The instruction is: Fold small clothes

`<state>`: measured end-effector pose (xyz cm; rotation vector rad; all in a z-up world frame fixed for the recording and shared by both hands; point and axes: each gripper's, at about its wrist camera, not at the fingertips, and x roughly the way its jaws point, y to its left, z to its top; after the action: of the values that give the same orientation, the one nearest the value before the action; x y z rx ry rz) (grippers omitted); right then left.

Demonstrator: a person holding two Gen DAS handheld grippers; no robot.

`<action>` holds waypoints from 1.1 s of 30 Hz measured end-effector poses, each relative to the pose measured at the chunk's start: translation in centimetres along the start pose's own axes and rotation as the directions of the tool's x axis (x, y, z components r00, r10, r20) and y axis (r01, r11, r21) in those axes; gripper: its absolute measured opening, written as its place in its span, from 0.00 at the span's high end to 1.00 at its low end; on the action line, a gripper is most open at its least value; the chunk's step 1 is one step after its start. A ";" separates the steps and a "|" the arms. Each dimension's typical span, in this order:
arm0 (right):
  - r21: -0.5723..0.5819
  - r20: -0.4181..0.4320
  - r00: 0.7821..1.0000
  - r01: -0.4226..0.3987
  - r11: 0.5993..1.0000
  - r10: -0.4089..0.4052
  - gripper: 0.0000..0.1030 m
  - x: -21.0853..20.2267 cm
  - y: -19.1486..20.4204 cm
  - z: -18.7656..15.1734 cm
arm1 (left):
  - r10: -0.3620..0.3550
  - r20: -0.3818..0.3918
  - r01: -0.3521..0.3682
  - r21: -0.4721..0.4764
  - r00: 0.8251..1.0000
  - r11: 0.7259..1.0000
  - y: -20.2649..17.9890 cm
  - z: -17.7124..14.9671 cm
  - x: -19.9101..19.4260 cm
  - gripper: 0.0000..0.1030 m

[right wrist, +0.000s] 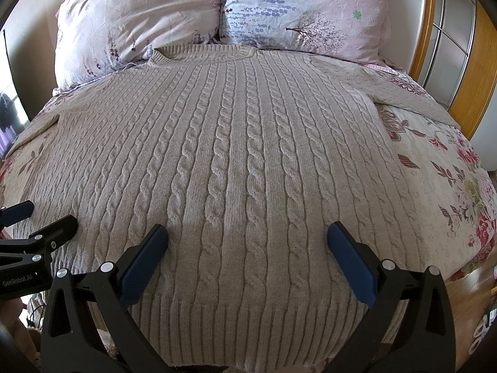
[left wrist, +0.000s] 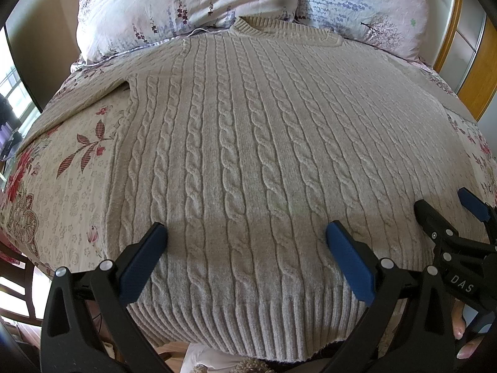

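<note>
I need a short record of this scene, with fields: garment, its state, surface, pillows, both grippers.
garment: beige cable-knit sweater
state: spread flat, unfolded, collar toward the pillows
surface: floral bedspread
pillows: two pink floral pillows at the head of the bed
left gripper: jaws open, above the ribbed hem
right gripper: jaws open, above the hem

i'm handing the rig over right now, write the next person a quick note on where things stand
Left gripper: open, empty, over the sweater's hem.
Right gripper: open, empty, alongside it over the hem.
Sweater: spread flat on the bed, collar by the pillows, sleeves out to both sides.
Done: sweater laid out, no fold yet.
Left: all the folding, probably sleeves in first, then hem up toward the collar.
</note>
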<state>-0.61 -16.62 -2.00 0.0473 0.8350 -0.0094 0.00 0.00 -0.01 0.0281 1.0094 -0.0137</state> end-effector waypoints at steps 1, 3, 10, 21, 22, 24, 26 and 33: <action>-0.001 0.000 1.000 0.000 1.000 0.000 0.01 0.0 0.0 0.0 | 0.000 -0.001 0.000 0.000 1.000 1.000 0.3 0.0 0.1 0.02; -0.007 -0.004 1.000 -0.004 1.000 0.004 0.01 0.0 -0.1 -0.1 | 0.000 -0.005 0.000 0.001 1.000 1.000 0.4 0.0 0.1 0.02; -0.056 -0.021 0.999 -0.041 0.998 0.039 0.01 0.4 -0.2 0.5 | -0.001 -0.022 0.001 0.010 1.000 1.000 0.2 0.2 0.3 0.02; -0.185 -0.008 0.988 -0.154 0.971 0.155 0.01 0.4 -0.8 0.9 | -0.024 -0.026 0.026 0.078 0.999 0.997 0.4 0.9 0.5 0.02; -0.182 -0.019 0.986 -0.169 0.969 0.169 0.01 0.5 -1.0 1.3 | -0.025 -0.019 0.027 0.087 1.000 0.996 0.3 1.1 0.5 0.02; -0.134 -0.010 0.979 -0.203 0.970 0.204 0.02 0.3 -2.4 2.5 | -0.031 0.006 0.030 0.105 1.000 0.994 0.4 1.5 0.5 0.02; -0.028 0.045 0.975 -0.216 0.976 0.217 0.04 -0.3 -5.3 4.8 | -0.041 0.042 0.036 0.111 0.998 0.993 0.6 2.2 0.4 0.02; 0.477 0.135 0.976 -0.214 0.853 0.170 0.34 1.7 -20.9 11.9 | -0.218 0.195 0.206 0.080 0.956 0.975 3.2 5.3 -0.7 0.02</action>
<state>8.78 -38.07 3.95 0.6085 0.7181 -0.0342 4.20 3.06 3.44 -0.0278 0.8041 -0.2389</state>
